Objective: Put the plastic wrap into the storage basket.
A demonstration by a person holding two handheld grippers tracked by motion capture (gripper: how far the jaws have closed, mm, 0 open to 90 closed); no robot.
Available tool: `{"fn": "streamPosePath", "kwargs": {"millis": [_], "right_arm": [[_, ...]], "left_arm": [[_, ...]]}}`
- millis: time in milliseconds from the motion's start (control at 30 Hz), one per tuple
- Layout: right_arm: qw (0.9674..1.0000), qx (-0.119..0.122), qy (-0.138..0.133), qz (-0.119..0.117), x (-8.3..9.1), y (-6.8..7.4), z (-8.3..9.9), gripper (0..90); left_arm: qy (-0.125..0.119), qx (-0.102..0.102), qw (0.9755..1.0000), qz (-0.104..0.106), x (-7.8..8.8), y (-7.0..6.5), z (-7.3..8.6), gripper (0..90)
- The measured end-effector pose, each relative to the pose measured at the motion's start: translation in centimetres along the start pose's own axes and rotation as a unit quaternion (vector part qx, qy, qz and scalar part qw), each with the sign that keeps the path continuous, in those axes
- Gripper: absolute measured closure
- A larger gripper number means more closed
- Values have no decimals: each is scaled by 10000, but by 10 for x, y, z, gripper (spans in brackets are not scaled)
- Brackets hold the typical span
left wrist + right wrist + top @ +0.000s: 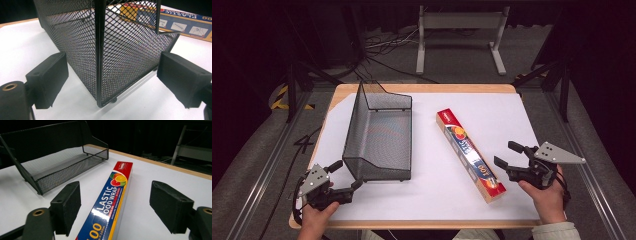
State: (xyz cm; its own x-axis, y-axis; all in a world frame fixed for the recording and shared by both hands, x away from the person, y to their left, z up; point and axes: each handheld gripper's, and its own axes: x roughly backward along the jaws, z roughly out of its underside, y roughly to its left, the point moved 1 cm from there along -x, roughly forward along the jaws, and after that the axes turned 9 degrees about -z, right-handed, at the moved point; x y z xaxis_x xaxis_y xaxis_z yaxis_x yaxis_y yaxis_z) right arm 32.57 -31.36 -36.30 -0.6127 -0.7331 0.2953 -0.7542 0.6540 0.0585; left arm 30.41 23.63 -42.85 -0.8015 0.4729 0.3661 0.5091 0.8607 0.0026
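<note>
White desk point(432, 190), dark floor behind. Left tool point(346, 176) spread wide, jaws either side of mesh basket's point(379, 137) near corner, not touching it. Right tool point(506, 156) also spread, holding nothing; wrap box point(469, 154) lies flat just ahead, near end between its jaws. Basket and box apart.
</note>
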Motion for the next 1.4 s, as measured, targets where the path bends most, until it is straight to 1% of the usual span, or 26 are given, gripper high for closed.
{"fn": "streamPosePath", "kwargs": {"millis": [67,167,233,300,367,400,467,500,533,567,667,733,833,933,1000,1033,1067,1100,1133,1233,1267,1300,1333,1367,1400], "right_arm": [[10000,-53,9,29,-4,0,-2,256],[9998,-129,44,150,-10,-1,-7,233],[9997,-137,97,202,-16,-1,-11,217],[9995,-187,217,153,-24,0,-14,199],[9992,-142,344,146,-30,0,-17,199],[9990,-157,401,127,-33,-1,-18,199],[9988,-162,435,152,-40,-2,-20,199],[9988,-162,435,152,-40,-2,-20,199],[9984,-170,504,195,-46,-2,-22,200],[9981,-161,546,215,-48,-3,-23,201],[9969,-221,718,241,-57,-3,-23,202],[9949,-270,943,215,-64,-1,-23,202],[9933,-297,1084,259,-72,1,-23,200],[9903,-391,1297,317,-80,1,-21,201],[9879,-451,1454,297,-85,0,-20,232],[9859,-499,1569,282,-88,-1,-20,237],[9834,-531,1708,322,-91,-1,-19,238],[9815,-566,1795,344,-93,-1,-18,236],[9805,-605,1841,338,-94,-2,-17,233],[9759,-763,2011,357,-100,-4,-13,213],[9751,-777,2047,349,-102,-5,-12,213],[9735,-815,2110,349,-104,-5,-10,213],[9727,-801,2148,363,-105,-6,-8,213],[9712,-815,2203,392,-107,-6,-7,213],[9691,-861,2274,405,-109,-6,-5,214]], "left_arm": [[-14,13,10000,7,0,0,0,110],[11,-6,10000,14,-1,-2,0,110],[12,-36,10000,13,-2,-2,0,110],[1,-44,10000,21,-2,-2,0,110],[1,-48,10000,19,-2,-2,0,110],[13,-42,10000,17,-1,-2,0,110],[6,-49,10000,12,-1,-2,0,110],[6,-49,10000,12,-1,-2,0,110],[1,-46,10000,6,-1,-1,1,110],[-6,-23,10000,8,-1,-2,1,110],[-22,-45,10000,5,0,-1,1,110],[-18,-99,9999,-40,1,-1,1,110],[-78,-99,9999,-48,1,-2,0,113],[-64,-126,9999,-49,1,-3,0,113],[-58,-144,9999,-40,1,-3,0,113],[-57,-151,9999,-36,0,-3,0,113],[-57,-151,9999,-36,0,-3,0,113],[-47,-172,9998,-35,0,-3,0,113],[-48,-156,9999,-37,0,-3,0,113],[-43,-151,9999,-33,0,-3,0,113],[-40,-138,9999,-31,0,-3,0,113],[-39,-143,9999,-33,0,-3,0,113],[-39,-143,9999,-32,0,-3,1,113],[-40,-140,9999,-35,0,-3,1,113],[-45,-155,9999,-34,0,-3,1,113]]}}
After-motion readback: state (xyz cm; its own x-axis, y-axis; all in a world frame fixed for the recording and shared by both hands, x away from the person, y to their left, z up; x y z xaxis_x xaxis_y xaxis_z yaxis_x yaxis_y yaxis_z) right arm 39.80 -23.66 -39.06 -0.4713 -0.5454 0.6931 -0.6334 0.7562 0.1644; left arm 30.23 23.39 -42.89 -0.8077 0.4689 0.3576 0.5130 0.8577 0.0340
